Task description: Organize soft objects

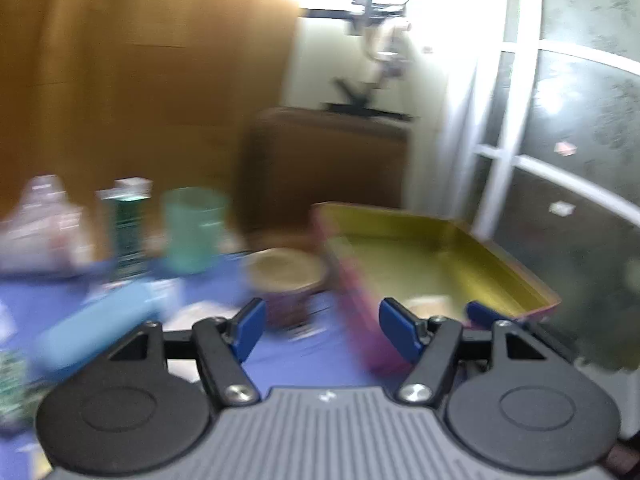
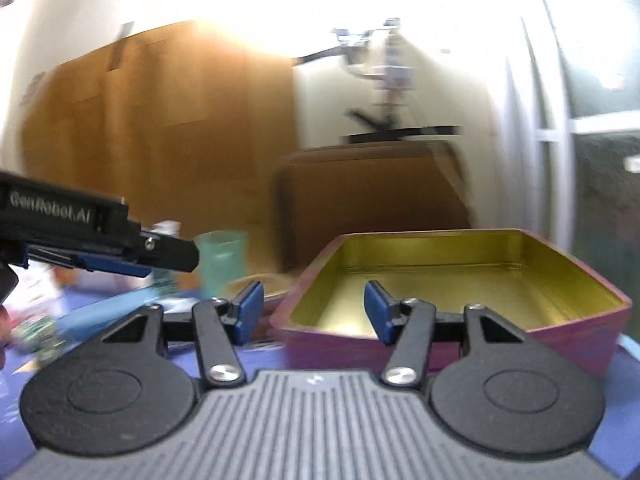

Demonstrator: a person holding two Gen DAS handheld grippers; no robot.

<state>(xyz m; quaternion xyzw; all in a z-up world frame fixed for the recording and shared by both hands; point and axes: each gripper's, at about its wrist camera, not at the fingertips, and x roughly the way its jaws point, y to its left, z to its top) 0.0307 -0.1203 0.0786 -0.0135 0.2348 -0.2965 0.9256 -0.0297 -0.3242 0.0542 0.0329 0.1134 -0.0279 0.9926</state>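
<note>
Wood-panel wall (image 1: 132,80), brown cabinet (image 1: 328,164), bright window (image 1: 580,128) w/ glare.

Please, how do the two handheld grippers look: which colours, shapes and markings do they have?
Both look alike. The left gripper and right gripper have blue pads on black linkage arms with silver screws, two round black discs and a grey ribbed body. From the side, the left gripper's black casing bears pale "GenRobot.AI" lettering.

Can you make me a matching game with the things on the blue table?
Things:
1. big tin box
2. tall cup
3. long pouch
4. left tongs

Descriptions:
A. see-through green
B. light blue, lying down
C. pink outside, gold inside
D. open with nothing between them

Pairs: 1-C, 2-A, 3-B, 4-D
</note>
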